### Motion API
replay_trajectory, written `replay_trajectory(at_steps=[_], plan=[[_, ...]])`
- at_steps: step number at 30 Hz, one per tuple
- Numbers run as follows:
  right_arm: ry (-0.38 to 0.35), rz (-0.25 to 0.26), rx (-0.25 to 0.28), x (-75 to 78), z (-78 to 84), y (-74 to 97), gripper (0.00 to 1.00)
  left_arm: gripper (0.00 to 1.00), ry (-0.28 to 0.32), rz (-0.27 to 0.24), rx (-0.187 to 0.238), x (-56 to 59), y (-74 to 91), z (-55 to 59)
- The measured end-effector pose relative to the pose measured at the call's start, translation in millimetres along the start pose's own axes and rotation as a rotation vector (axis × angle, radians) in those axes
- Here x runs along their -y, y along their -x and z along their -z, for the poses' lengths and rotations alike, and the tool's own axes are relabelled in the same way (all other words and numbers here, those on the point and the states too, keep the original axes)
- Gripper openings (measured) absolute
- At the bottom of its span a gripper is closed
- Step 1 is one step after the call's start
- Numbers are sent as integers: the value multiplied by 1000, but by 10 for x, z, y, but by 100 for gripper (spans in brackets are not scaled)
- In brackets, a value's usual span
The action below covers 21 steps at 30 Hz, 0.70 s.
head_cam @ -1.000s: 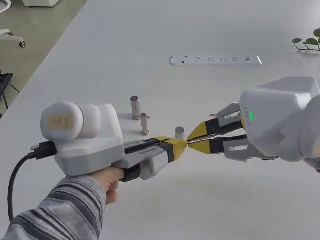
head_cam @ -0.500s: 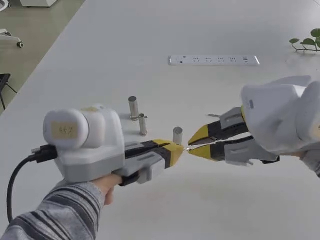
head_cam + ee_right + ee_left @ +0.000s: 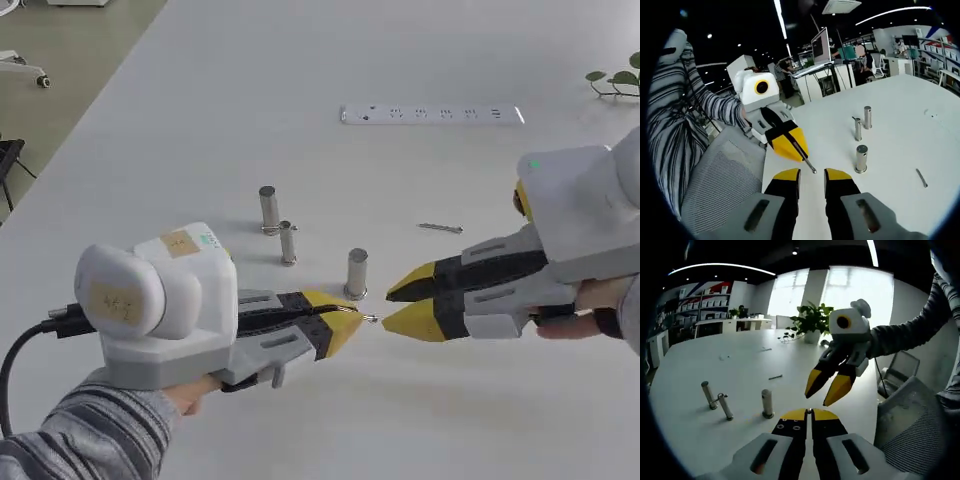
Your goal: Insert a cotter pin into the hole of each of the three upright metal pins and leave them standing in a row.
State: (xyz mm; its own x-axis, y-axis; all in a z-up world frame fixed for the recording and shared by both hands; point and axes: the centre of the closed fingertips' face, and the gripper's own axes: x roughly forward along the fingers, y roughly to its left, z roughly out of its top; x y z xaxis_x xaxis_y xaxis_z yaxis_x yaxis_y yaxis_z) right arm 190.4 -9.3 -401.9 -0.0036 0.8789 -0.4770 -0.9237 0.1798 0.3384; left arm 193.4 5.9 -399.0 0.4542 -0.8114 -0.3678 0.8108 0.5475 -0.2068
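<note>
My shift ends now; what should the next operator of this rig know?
Left claw: shut on a cotter pin, tip poking out.
Right claw: open, empty, facing it.
On the table, three upright pins: middle pin looks already fitted, near pin bare, far pin unclear.
Spare cotter pin lies beyond them.
To do: fit the near pin, check the far pin.

The metal pins (image 3: 357, 272) look dull steel, perhaps brushed; the table (image 3: 250, 90) is smooth, matt.

white table (image 3: 300, 60) | power strip (image 3: 431, 117) | potted plant (image 3: 812, 320) | bright windows (image 3: 855, 290) | mesh chair (image 3: 725, 175)
</note>
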Motion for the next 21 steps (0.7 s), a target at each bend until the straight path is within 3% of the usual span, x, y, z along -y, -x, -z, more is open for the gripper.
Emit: replay_trajectory(at_steps=[8,21], plan=[[-68,-73,22,-103,78,-11,13,0,17,71,38,128,35,-71],[-35,-119,35,-256,-1,-7,2,0,72,128,70,237,50,-126]])
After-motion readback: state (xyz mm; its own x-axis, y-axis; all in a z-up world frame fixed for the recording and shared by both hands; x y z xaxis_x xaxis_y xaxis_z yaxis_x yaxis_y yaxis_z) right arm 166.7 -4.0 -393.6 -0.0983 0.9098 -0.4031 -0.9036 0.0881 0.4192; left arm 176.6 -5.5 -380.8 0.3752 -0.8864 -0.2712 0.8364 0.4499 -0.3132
